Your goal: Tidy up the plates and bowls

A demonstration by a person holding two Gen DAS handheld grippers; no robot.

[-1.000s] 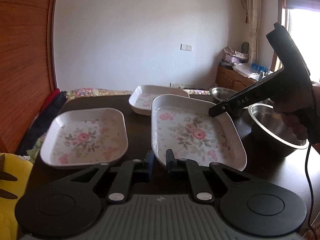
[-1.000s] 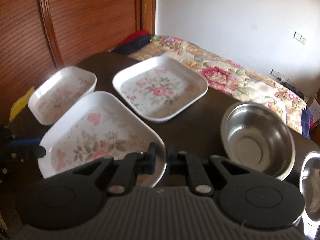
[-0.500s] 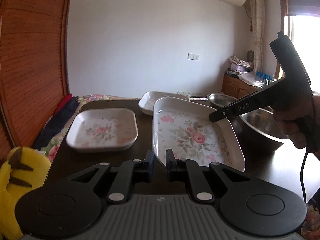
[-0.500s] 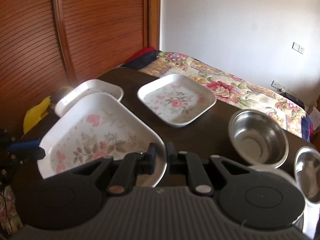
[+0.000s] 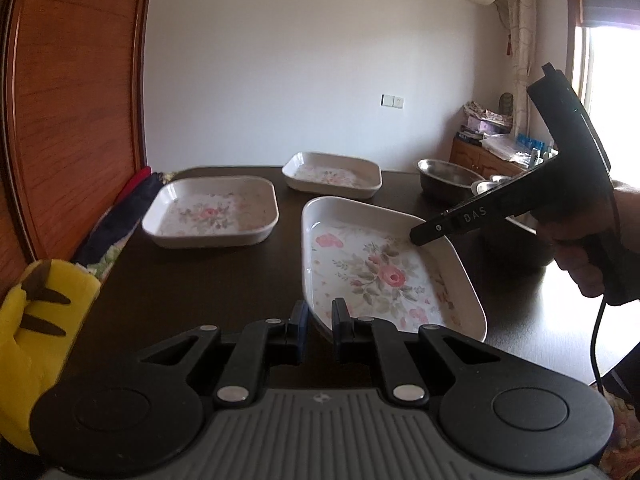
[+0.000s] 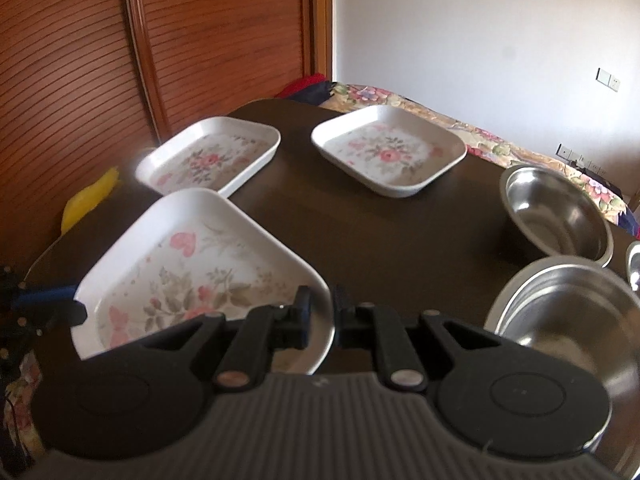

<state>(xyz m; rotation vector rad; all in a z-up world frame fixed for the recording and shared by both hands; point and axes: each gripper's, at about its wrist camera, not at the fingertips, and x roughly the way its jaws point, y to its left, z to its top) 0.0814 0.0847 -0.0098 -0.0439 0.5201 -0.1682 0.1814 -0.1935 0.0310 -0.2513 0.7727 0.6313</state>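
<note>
A white square plate with a pink rose print (image 5: 384, 272) (image 6: 192, 272) is held between both grippers over the near part of the dark table (image 5: 192, 280). My left gripper (image 5: 318, 328) is shut on the plate's near corner. My right gripper (image 6: 322, 316) is shut on the rim at the opposite side; its black tip (image 5: 418, 236) shows in the left wrist view, with a hand on its handle. Two matching floral plates (image 6: 208, 160) (image 6: 388, 152) lie farther back on the table. Steel bowls (image 6: 556, 208) (image 6: 568, 312) stand to the right.
A yellow plush toy (image 5: 36, 320) sits at the table's left edge. Wooden slatted doors (image 6: 200, 40) rise on the left, and floral bedding (image 6: 500, 140) lies behind the table. A third steel bowl (image 6: 634, 264) peeks in at the right edge.
Both grippers have drawn back with the held plate, away from the two other plates, which now look farther off. Both grips are unchanged.
</note>
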